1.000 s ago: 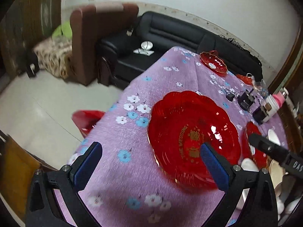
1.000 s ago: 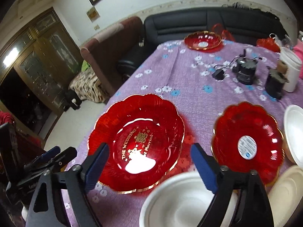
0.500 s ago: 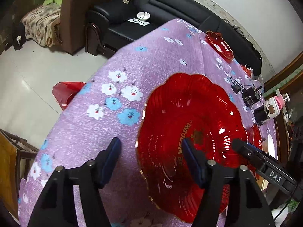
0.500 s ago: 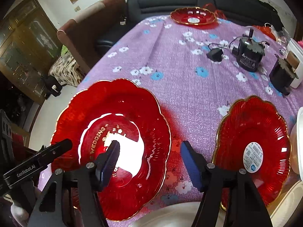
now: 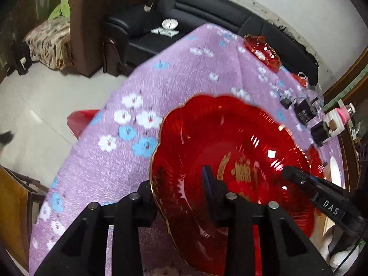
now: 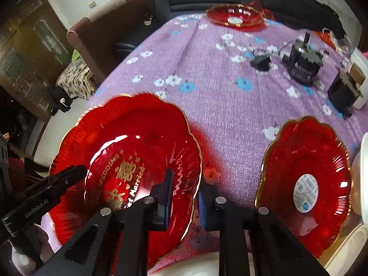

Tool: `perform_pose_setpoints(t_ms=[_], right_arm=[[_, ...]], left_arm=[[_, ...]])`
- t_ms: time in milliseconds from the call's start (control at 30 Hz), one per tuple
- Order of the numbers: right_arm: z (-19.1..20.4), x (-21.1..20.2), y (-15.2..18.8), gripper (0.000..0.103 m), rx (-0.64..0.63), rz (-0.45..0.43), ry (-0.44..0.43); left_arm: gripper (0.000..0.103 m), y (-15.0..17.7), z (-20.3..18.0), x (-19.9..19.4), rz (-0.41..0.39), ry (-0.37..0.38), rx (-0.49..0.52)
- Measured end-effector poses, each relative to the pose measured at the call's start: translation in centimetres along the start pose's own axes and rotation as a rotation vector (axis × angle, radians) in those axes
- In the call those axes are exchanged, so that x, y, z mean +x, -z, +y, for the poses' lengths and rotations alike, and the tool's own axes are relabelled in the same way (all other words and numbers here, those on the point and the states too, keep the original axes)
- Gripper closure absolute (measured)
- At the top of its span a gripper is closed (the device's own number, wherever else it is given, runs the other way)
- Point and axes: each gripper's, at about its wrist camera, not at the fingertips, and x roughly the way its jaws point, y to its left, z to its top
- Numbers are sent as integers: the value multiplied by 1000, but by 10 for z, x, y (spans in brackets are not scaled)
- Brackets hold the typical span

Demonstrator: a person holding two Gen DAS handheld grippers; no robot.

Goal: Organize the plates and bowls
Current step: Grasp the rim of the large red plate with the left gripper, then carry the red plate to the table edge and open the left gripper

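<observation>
Lay face up, gilt lettering uppermost, near table [image 6: 207, 73] edge: large red plate [image 6: 128, 151]. Clamped on opposite rims by left gripper [image 5: 179, 184] and right gripper [image 6: 185, 197], jaws just closed.

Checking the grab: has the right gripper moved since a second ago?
Yes. The right gripper came down onto the big red plate's right rim, jaws closing over it.

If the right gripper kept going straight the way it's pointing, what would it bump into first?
The right gripper has just been closing and already straddles the gold-trimmed rim of the big red scalloped plate with gold wedding lettering. Pushed straight on, it would probably meet the purple flowered tablecloth just past that rim.
</observation>
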Motion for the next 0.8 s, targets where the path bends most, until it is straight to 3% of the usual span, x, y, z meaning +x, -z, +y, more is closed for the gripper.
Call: perform_pose_setpoints(t_ms=[333, 800], right_arm=[[30, -28, 7, 83, -49, -71, -61], [60, -44, 44, 83, -148, -112, -38]], left_arm=[[70, -3, 13, -34, -70, -48, -18], [70, 31, 34, -58, -106, -53, -29]])
